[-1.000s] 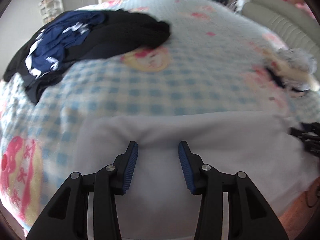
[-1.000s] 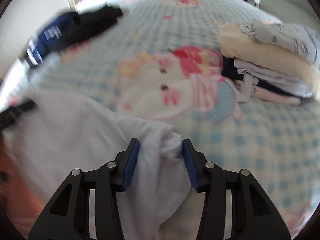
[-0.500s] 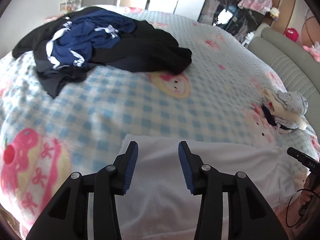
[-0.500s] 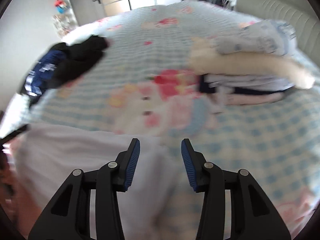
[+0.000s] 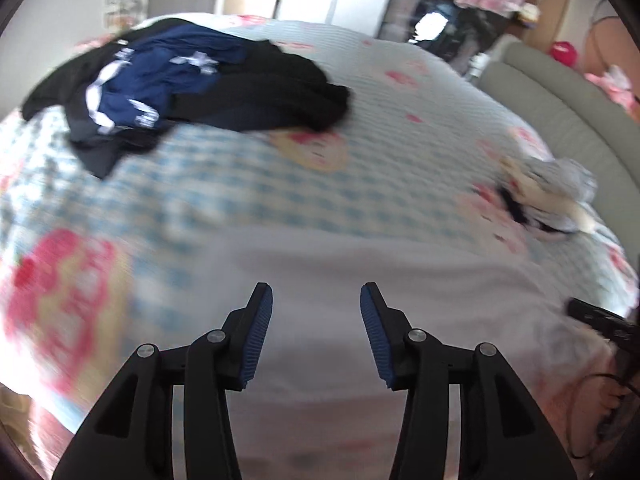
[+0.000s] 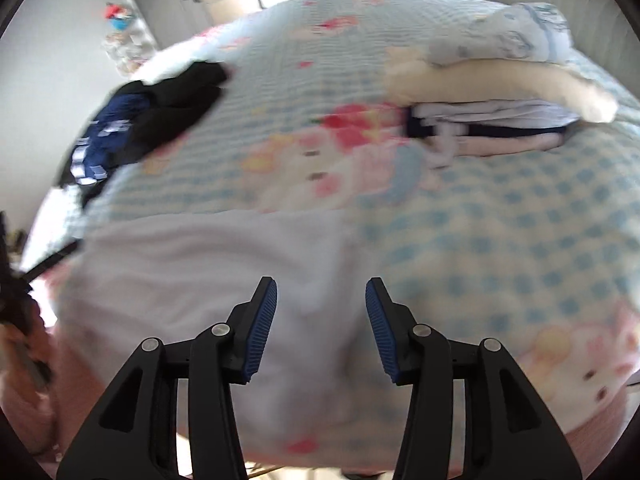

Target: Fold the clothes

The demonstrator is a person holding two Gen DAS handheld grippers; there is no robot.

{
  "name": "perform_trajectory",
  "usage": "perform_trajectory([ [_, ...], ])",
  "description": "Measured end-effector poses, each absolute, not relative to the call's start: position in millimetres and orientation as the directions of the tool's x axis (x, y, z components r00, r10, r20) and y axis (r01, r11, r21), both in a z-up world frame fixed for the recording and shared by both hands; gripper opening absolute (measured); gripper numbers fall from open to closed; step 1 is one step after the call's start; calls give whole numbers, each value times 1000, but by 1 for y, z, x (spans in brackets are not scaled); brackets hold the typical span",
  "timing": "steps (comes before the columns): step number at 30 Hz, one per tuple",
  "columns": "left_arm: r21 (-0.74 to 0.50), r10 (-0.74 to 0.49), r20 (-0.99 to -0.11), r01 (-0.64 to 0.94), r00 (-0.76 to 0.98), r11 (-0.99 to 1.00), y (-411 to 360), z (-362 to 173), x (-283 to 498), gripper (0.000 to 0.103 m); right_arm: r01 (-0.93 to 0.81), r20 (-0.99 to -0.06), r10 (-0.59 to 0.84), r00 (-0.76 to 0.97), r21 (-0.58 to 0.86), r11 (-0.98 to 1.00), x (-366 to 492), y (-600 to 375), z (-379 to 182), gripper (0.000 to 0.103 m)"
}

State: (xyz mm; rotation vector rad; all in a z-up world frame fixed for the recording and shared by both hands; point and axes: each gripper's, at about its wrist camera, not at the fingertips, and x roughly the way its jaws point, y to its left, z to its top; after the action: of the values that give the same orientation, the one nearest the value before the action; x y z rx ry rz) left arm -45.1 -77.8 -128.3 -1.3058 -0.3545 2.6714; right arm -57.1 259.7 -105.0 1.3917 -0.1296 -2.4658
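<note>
On the checked bedspread, the white garment lay flat at the near edge, folded over at least once by the look of it. Dark unfolded heap far left not yet done; folded stack far right finished. Left gripper and right gripper were both above the white cloth, jaws just widened, nothing between them. Open bedspread in the middle, room to work.

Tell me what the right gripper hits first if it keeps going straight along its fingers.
Most likely the white garment lying on the bed: the right gripper stands open and empty right over its right-hand edge. The frame is blurred, so depth is uncertain.
</note>
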Motion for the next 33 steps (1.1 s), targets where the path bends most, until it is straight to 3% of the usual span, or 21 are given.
perform_trajectory([
  [4,-143,156,-822,-68,-548,-987,-47,-149,-39,49,294,-862,-269,-430,148,-944,-42,226,-131,51],
  [8,-6,-13,-842,33,-540,-999,-73,-144,-32,50,270,-875,-249,-415,143,-952,-32,242,-137,47],
  [9,-38,2,-847,56,-531,-998,-86,-143,-31,50,263,-879,-221,-422,115,-958,-31,245,-138,47],
  [11,-114,56,-831,71,-553,-991,-100,-135,-23,50,207,-888,-105,-448,11,-978,-29,254,-140,58],
  [17,-186,234,-735,-143,-636,-972,-48,-116,-9,50,214,-824,-268,-500,182,-960,-14,264,-111,58],
  [24,-153,269,-777,-243,-570,-958,10,-137,-10,50,373,-822,-267,-503,72,-925,-11,208,-116,57],
  [27,-75,276,-788,-359,-550,-930,27,-138,2,50,403,-836,-273,-476,69,-913,-6,196,-124,57],
  [33,40,163,-835,-354,-525,-934,34,-153,0,50,431,-879,-237,-413,40,-901,10,181,-147,57],
])
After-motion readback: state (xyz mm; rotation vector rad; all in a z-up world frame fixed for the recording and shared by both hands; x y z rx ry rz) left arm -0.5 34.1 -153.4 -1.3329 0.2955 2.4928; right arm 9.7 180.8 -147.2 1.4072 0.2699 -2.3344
